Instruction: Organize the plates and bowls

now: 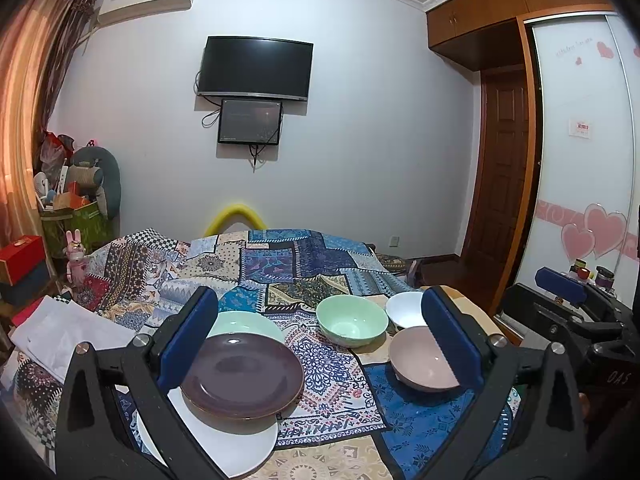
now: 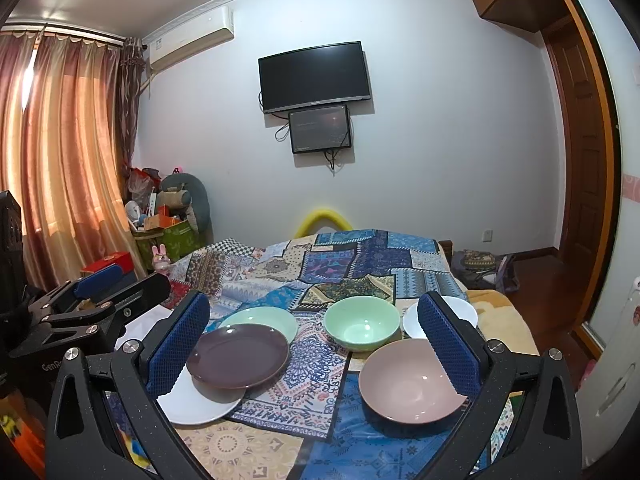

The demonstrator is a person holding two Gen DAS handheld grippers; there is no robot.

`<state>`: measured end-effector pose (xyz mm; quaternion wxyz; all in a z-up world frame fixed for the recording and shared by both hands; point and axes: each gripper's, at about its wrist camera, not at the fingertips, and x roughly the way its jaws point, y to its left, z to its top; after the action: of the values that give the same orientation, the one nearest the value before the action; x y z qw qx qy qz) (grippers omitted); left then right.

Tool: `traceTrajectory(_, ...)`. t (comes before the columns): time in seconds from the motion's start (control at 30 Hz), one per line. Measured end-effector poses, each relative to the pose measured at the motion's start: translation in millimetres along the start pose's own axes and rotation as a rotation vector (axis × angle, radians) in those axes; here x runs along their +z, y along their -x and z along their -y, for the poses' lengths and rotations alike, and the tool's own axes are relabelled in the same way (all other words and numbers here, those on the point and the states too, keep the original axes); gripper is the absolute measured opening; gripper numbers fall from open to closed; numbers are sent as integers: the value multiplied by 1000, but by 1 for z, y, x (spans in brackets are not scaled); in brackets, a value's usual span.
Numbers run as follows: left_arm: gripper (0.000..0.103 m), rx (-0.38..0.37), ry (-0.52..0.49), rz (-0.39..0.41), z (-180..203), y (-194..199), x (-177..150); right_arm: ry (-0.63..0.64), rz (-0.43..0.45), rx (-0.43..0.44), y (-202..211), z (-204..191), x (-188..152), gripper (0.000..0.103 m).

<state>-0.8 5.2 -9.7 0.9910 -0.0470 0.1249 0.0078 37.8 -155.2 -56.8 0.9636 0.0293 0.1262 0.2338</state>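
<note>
On the bed (image 2: 360, 256), patchwork cover:
Plates: purple plate (image 2: 238, 356) overlapping white plate (image 2: 200, 402) and green plate (image 2: 264, 318), left side.
Bowls: green bowl (image 2: 362, 326) centre; white bowl (image 2: 466, 312) behind pink bowl (image 2: 412, 380), right side; pink and white close, contact unclear.
Left tool (image 1: 320, 340): wide open, empty, raised above plates and bowls.
Right tool (image 2: 316, 344): wide open, empty, raised, pink bowl near its right finger.
Background: TV (image 2: 314, 76) on wall.
</note>
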Motion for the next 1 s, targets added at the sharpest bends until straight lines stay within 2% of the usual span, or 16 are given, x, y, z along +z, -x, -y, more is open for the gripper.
traceTrajectory(1.0,103,11,15,-16,-1,-3,-1,0,0,-1,3,-3,1,103)
